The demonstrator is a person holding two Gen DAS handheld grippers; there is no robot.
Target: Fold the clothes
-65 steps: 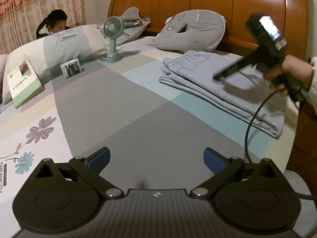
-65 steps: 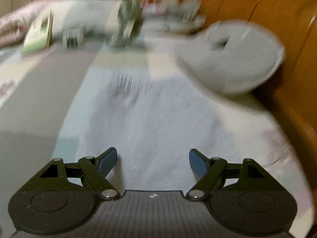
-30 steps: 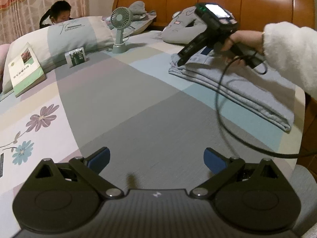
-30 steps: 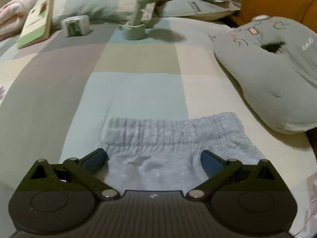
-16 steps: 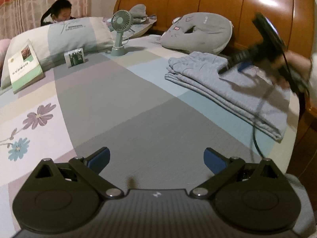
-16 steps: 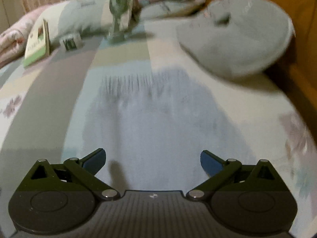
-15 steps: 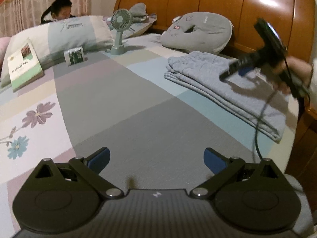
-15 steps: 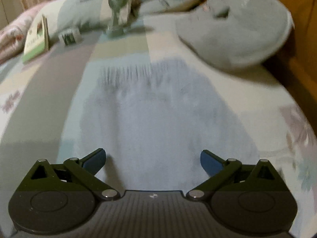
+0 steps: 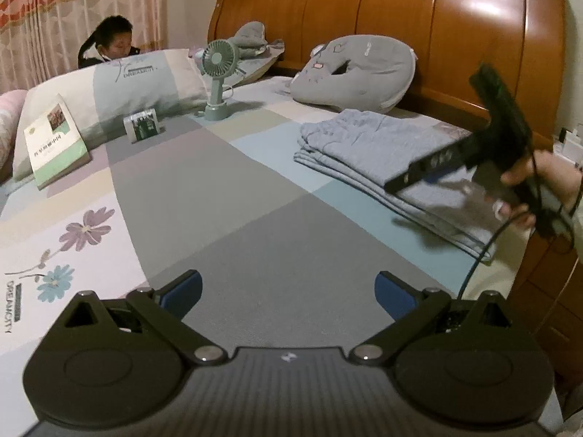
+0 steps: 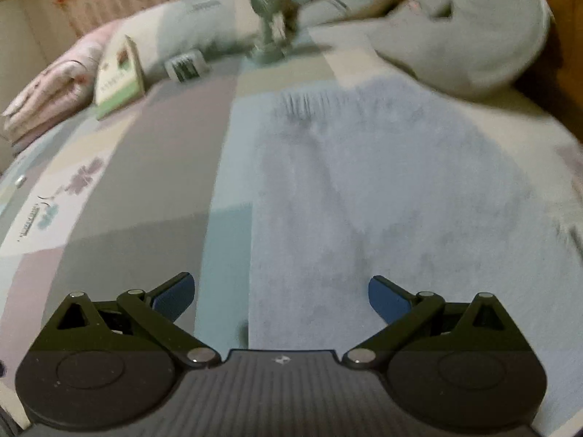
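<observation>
My left gripper (image 9: 288,291) hangs low over the patchwork bedsheet (image 9: 226,196), its blue-padded jaws spread wide with nothing between them. My right gripper (image 10: 280,291) is equally wide apart and empty, poised over the near end of the folded grey trousers (image 10: 382,189); its left pad sits above bare sheet, its right pad above cloth, and whether either touches the fabric cannot be made out through the motion blur. From the left wrist view the trousers (image 9: 371,153) lie in a flat stack near the bed's right edge, their near end partly hidden behind the right gripper's dark, blurred body and my hand (image 9: 539,182), from which a black cable (image 9: 481,255) loops down. Beyond the stack rests a grey plush cushion (image 9: 360,69) against the wooden headboard (image 9: 419,18). Farther left stand a small green fan (image 9: 218,76), a little box (image 9: 144,129) and a green book (image 9: 54,142) leaning on a pillow (image 9: 127,87). Behind the pillow, a person (image 9: 113,45) is visible only from the shoulders up, before striped curtains (image 9: 73,11).
</observation>
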